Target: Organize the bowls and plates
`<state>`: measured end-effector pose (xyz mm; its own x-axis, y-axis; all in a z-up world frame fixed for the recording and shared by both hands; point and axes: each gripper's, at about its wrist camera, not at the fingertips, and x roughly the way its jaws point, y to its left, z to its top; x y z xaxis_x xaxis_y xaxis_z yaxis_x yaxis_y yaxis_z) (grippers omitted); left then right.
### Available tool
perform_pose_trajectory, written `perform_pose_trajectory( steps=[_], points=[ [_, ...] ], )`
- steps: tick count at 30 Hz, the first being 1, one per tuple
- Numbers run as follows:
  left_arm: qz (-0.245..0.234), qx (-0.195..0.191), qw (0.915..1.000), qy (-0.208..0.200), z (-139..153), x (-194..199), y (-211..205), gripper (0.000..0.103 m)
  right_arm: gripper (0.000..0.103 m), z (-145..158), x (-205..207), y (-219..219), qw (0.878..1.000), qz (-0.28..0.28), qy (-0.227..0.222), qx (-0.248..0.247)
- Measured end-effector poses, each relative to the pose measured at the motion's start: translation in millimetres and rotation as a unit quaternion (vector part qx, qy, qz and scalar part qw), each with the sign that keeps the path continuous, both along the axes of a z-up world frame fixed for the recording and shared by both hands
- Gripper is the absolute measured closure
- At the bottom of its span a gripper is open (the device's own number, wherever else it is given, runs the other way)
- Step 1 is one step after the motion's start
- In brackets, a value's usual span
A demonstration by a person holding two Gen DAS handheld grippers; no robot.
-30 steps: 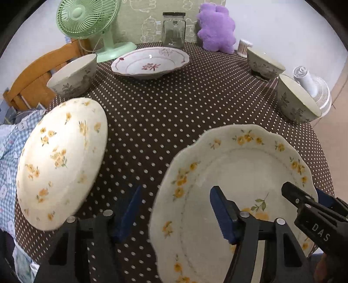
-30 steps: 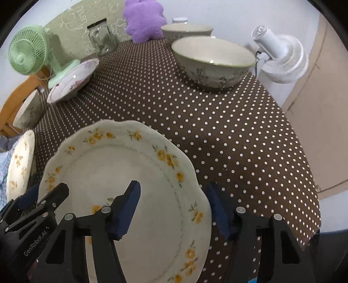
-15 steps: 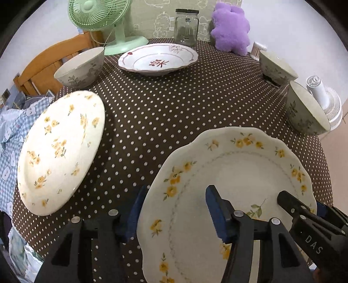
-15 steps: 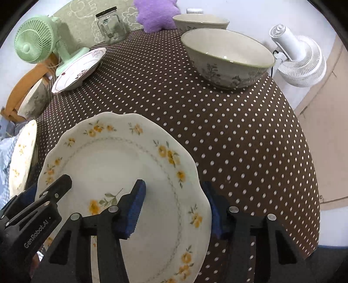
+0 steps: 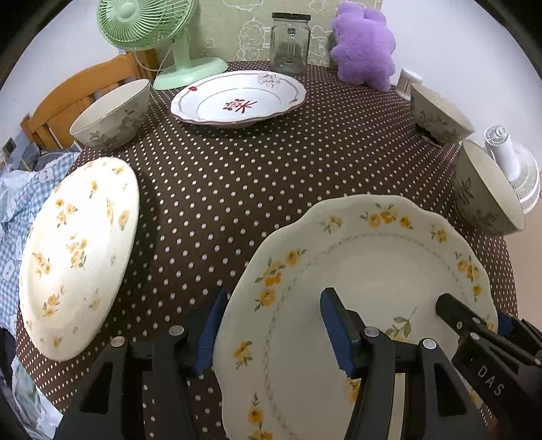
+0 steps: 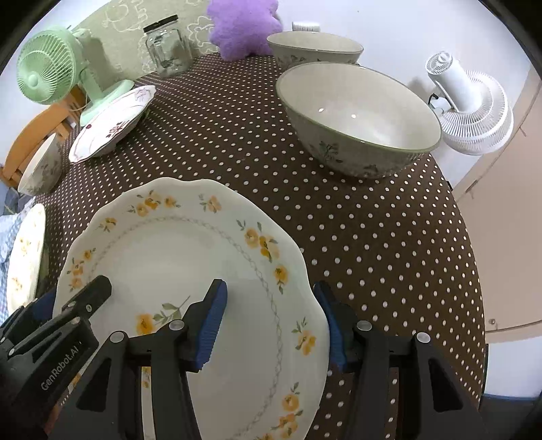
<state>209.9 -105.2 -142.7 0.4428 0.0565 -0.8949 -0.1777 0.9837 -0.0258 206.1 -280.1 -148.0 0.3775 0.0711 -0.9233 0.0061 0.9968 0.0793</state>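
Observation:
A scalloped white plate with yellow flowers (image 5: pixel 372 257) (image 6: pixel 176 250) hangs between both grippers near the table's front edge. My left gripper (image 5: pixel 272 294) is shut on its left rim, outer finger under the rim and inner finger on top. My right gripper (image 6: pixel 270 286) grips the right rim the same way. A second yellow-flowered plate (image 5: pixel 78 250) lies at the left edge. A red-flowered deep plate (image 5: pixel 237 101) sits at the back. One grey-green floral bowl (image 5: pixel 111 111) stands at the left. Two similar bowls (image 5: pixel 440 115) (image 6: pixel 359 115) stand at the right.
A green fan (image 5: pixel 145 20), a glass jar (image 5: pixel 289 44) and a purple plush (image 5: pixel 364 44) line the back of the brown dotted tablecloth (image 5: pixel 254 176). A white fan (image 6: pixel 474 111) stands off the right edge. A wooden chair (image 5: pixel 84 91) and blue checked cloth (image 5: pixel 17 210) lie at the left.
Both grippers narrowed onto the plate's rims, the outer fingers slipping under the edge. Over the last half second the plate has kept its place between them while the table shifted behind it.

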Motion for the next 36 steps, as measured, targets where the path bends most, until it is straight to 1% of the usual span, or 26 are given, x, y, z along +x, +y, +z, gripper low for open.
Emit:
perform_pose_trajectory(
  steps=[8, 10, 13, 15, 17, 18, 19, 21, 24, 28, 32, 36],
  points=[
    [0.005, 0.01, 0.9999, -0.004, -2, 10, -2, 0.045, 0.046, -4, 9, 2, 1.0, -0.002, -0.007, 0.009],
    [0.004, 0.011, 0.9999, -0.001, -3, 10, -3, 0.043, 0.046, -5, 11, 2, 1.0, 0.0, -0.006, 0.011],
    [0.006, 0.007, 1.0, 0.001, -2, 11, -4, 0.034, 0.044, -6, 13, 3, 1.0, 0.011, -0.003, 0.013],
    [0.006, 0.014, 0.9998, -0.012, 4, 9, -7, 0.021, 0.044, -6, 13, 3, 1.0, 0.017, -0.003, 0.014],
    [0.006, 0.014, 0.9997, -0.021, 8, 6, -7, 0.016, 0.042, -5, 12, 2, 1.0, 0.022, -0.002, 0.019],
    [0.007, 0.012, 0.9997, -0.019, 9, 5, -6, 0.015, 0.041, -4, 11, 2, 1.0, 0.024, -0.003, 0.018],
    [0.008, 0.011, 0.9997, -0.018, 10, 3, -6, 0.015, 0.038, 0, 10, 3, 0.999, 0.026, -0.005, 0.017],
    [0.017, 0.012, 0.9996, -0.018, 15, 0, -3, 0.014, 0.037, 9, 7, 4, 0.999, 0.028, -0.013, 0.014],
    [0.027, 0.01, 0.9993, -0.024, 26, -4, 4, 0.011, 0.029, 22, 3, 2, 0.999, 0.027, -0.028, 0.02],
    [0.031, 0.018, 0.9987, -0.036, 40, -11, 10, 0.008, 0.02, 35, -4, -3, 0.998, 0.029, -0.04, 0.033],
    [0.034, 0.019, 0.9982, -0.047, 53, -19, 17, 0.008, 0.019, 49, -13, 4, 0.997, 0.039, -0.055, 0.04],
    [0.02, 0.017, 0.9982, -0.055, 61, -26, 25, 0.008, 0.019, 62, -20, 10, 0.996, 0.031, -0.07, 0.044]
  ],
)
